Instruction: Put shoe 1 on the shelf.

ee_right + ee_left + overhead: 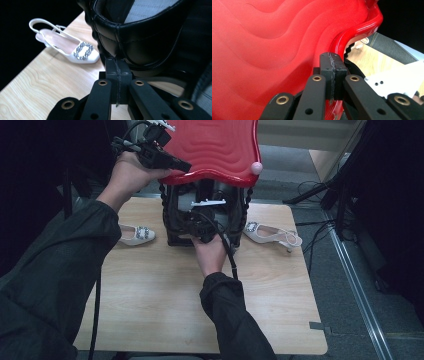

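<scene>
- The black quilted leather bag (200,215) stands at the far edge of the light wooden table (165,305), between two white buckled slingback shoes (135,234) (272,234); the near half of the tabletop lies bare.
- The bag's glossy red wavy flap (220,147) is lifted high above it.
- The left gripper (172,164), jaws pressed together, sits against the flap's left rim (347,40).
- The right gripper (117,67), jaws likewise closed with nothing between, touches the bag's lower front edge (130,37).
</scene>
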Tool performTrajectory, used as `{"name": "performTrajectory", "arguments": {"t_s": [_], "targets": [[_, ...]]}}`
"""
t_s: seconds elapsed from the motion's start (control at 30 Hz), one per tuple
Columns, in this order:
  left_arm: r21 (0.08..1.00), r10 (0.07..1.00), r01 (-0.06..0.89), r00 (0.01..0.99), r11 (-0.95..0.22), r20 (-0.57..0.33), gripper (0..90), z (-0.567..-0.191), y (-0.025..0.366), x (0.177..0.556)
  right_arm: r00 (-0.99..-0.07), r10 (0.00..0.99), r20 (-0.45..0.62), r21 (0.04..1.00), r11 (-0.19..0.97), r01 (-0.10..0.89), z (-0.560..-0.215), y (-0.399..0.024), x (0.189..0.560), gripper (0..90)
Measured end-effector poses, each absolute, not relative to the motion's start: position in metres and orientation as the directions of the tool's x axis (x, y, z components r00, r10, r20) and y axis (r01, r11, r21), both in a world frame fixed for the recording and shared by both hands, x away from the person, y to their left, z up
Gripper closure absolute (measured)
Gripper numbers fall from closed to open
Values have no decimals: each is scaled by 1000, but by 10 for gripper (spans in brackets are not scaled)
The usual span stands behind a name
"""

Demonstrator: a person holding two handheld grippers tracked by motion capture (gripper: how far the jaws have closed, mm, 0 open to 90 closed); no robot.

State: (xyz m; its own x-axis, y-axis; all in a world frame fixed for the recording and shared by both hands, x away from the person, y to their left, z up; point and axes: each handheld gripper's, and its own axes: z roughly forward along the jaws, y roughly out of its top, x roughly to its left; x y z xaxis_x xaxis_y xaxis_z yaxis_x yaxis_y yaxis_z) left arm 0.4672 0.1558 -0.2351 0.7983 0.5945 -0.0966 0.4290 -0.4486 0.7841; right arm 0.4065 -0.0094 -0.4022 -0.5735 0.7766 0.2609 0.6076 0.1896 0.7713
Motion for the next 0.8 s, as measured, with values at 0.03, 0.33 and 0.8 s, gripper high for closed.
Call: {"name": "performTrajectory", "arguments": {"t_s": [0.03,0.33,0.8], "targets": [[784,594,430,798,-448,-99,900,-235,156,467,-573,778,258,773,189,606,-402,-8,408,900],[787,598,439,793,-433,-113,900,-236,157,468,-549,799,246,752,200,628,-403,0,415,900],[777,614,444,783,-446,-95,900,-236,154,467,-590,769,248,756,227,613,-395,-7,402,900]]}}
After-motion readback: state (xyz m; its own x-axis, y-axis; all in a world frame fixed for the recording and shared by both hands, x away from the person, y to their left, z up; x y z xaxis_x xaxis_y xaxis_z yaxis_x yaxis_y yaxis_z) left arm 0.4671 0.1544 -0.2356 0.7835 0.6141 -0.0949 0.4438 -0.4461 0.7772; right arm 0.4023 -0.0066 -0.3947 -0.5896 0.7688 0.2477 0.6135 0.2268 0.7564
